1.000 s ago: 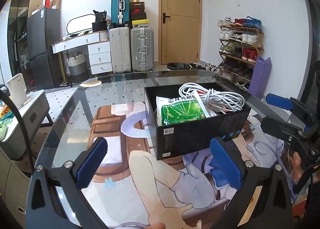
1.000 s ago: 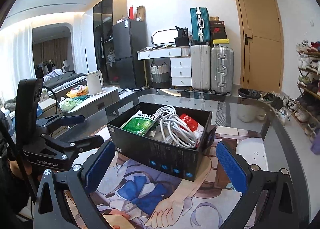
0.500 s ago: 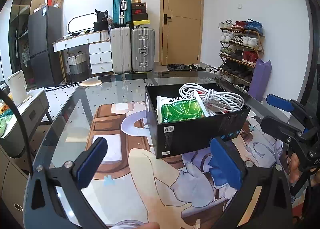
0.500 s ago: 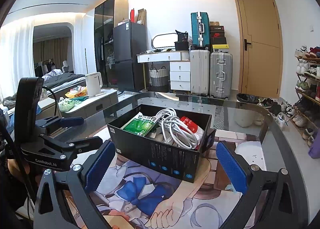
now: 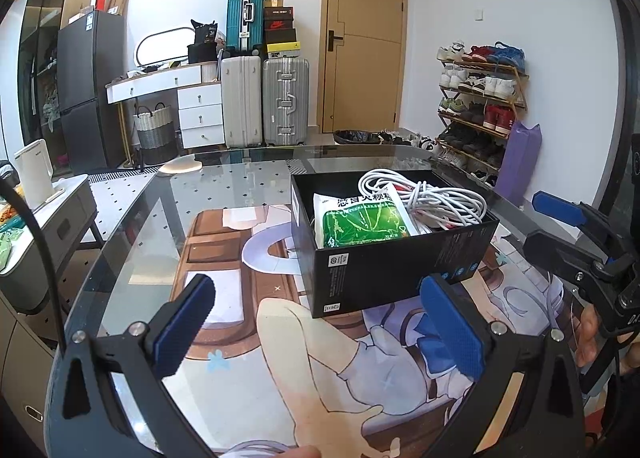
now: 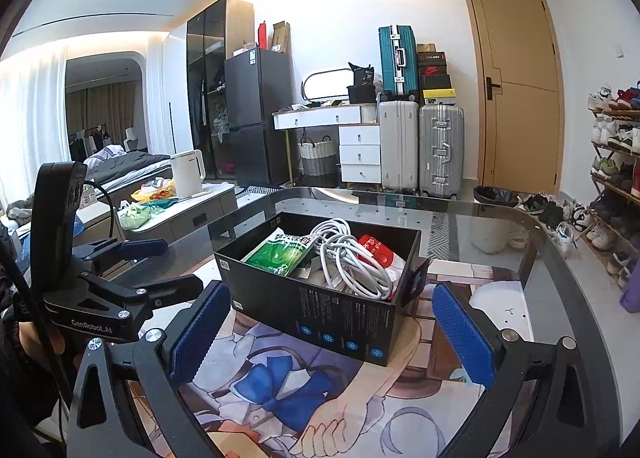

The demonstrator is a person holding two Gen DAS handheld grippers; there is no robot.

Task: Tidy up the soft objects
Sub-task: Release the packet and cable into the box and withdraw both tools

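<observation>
Both hand-held grippers, left [image 5: 316,318] & right [image 6: 330,332], spread wide, empty, near black box [image 6: 320,310] on tabletop [image 5: 224,194]; green pouch [image 5: 360,224] & white cable [image 6: 352,258] inside; approach from above, pinch pouch edge, avoid snagging cable.

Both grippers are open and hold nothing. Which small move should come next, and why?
Probably bring the right gripper forward over the black box toward the white cable. It lies loose on top, and both the right and the left gripper are open and short of the box.
</observation>
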